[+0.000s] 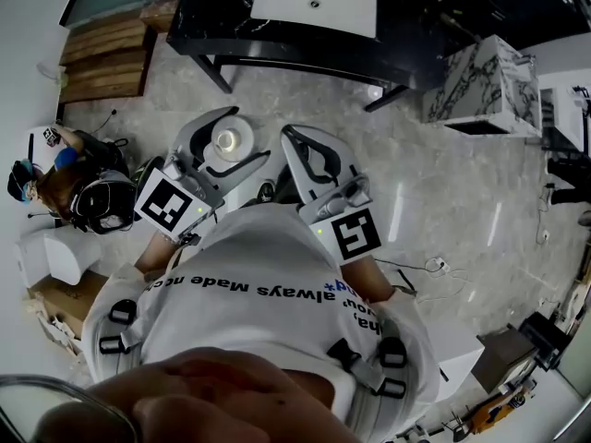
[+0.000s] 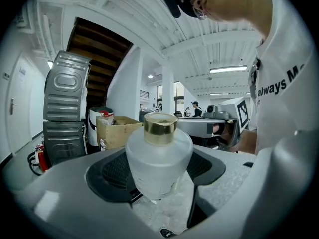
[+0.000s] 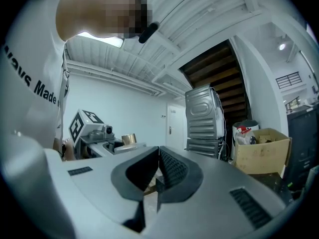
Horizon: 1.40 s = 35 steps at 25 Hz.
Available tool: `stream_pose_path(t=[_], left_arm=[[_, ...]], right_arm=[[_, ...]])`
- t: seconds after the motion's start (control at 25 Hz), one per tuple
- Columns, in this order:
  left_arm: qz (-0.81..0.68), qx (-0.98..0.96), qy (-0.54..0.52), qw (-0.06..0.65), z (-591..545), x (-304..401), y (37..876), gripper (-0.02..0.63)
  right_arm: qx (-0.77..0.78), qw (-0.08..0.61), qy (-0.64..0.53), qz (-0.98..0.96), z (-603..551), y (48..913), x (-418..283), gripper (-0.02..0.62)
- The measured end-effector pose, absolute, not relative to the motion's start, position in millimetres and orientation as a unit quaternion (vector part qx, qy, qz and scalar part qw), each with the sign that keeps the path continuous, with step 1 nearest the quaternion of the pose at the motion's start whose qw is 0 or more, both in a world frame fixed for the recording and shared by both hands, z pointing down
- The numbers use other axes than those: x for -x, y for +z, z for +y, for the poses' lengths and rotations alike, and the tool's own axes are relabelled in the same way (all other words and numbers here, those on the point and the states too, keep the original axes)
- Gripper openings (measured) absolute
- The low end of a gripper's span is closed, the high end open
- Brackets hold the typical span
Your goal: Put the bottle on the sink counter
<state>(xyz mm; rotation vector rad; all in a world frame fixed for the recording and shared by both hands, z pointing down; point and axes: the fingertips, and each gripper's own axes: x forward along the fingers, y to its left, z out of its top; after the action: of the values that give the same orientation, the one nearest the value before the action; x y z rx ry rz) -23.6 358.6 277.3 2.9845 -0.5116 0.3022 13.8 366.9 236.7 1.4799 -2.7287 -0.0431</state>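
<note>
A frosted glass bottle with a gold cap sits upright between the jaws of my left gripper, which is shut on its body. From the head view the bottle shows as a pale round top inside the left gripper, held over the floor in front of the person's chest. My right gripper hangs just to its right, jaws shut with nothing between them. The sink counter, black marble with a white basin, stands ahead at the top of the head view, well apart from both grippers.
Wooden stairs rise at the upper left. A marbled block stands right of the counter. Another person crouches at the left. A cardboard box and a ribbed metal unit stand behind. Cables lie on the floor.
</note>
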Motion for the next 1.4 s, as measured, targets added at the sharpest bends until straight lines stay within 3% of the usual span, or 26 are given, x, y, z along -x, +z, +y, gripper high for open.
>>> stream_pose_path(t=[0.64, 1.4], left_arm=[[-0.191, -0.976, 0.095, 0.042, 256, -89, 262, 0.334], [-0.25, -0.961, 0.099, 0.056, 192, -79, 272, 0.334]], right_arm=[[-0.448, 0.018, -0.015, -0.893, 267, 227, -122, 0.006], [-0.382, 0.043, 0.006, -0.923, 204, 248, -108, 0.006]])
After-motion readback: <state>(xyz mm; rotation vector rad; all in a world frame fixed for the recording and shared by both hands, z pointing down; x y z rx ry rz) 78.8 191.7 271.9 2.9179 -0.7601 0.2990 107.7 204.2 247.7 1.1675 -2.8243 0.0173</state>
